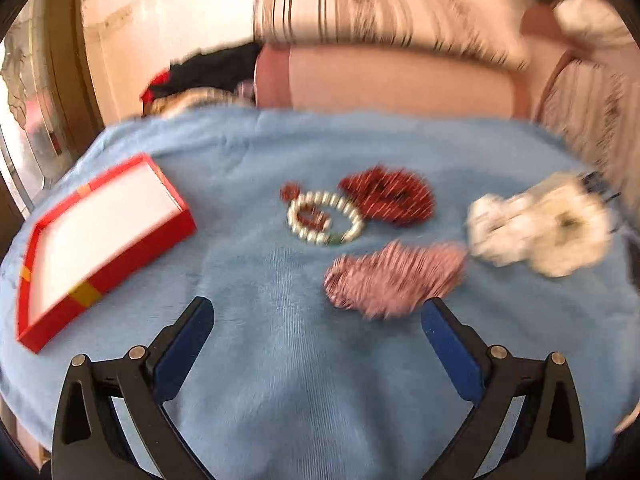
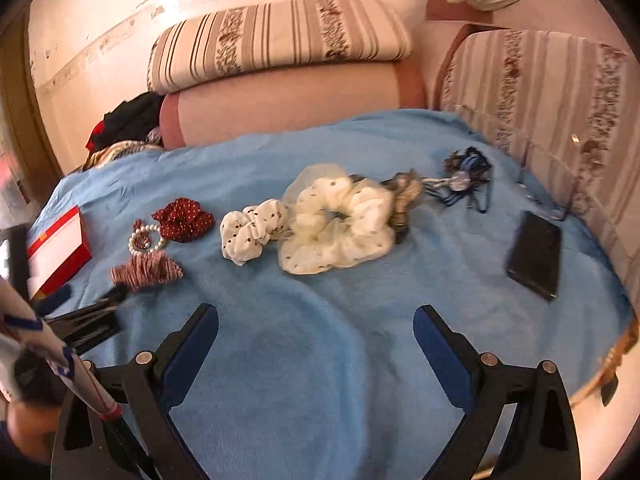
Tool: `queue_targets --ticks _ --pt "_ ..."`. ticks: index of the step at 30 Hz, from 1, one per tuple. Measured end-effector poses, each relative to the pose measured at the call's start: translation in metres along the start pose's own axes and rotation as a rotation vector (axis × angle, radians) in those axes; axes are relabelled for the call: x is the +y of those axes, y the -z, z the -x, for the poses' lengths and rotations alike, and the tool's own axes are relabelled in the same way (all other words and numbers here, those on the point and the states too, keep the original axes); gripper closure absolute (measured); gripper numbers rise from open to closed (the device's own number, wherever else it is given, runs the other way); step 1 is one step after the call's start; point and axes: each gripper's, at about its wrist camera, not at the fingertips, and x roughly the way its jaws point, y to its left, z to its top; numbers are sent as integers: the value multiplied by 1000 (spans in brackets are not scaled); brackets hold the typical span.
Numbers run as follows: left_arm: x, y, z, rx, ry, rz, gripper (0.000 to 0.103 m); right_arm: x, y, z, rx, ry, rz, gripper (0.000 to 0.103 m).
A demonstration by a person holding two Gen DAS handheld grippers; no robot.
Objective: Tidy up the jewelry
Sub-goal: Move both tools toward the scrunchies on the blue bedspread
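On a blue blanket (image 1: 280,360) lie a pearl bracelet (image 1: 325,218), a small red bead piece (image 1: 290,191), a dark red dotted scrunchie (image 1: 390,196) and a pink striped scrunchie (image 1: 394,276). A red box (image 1: 100,240) with a white lining sits open at the left. My left gripper (image 1: 317,312) hovers open just short of the pink scrunchie, nothing between its fingers. In the right wrist view, white dotted scrunchies (image 2: 340,224) lie mid-blanket, with a blue beaded tangle (image 2: 466,178) behind. My right gripper (image 2: 316,318) stands open over bare blanket (image 2: 320,360). The left gripper (image 2: 86,314) shows at the left there.
A black phone-like slab (image 2: 534,254) lies at the right on the blanket. Striped cushions (image 2: 280,40) and a pink sofa back (image 2: 288,100) rise behind. Dark clothes (image 2: 132,120) are piled at the back left. A sleeve (image 2: 36,340) shows at the lower left.
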Motion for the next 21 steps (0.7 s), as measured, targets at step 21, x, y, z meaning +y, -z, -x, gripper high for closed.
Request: queue_targets --ticks 21 --pt "-4 8 99 -104 139 -19 0 26 12 48 -35 76 70 4"
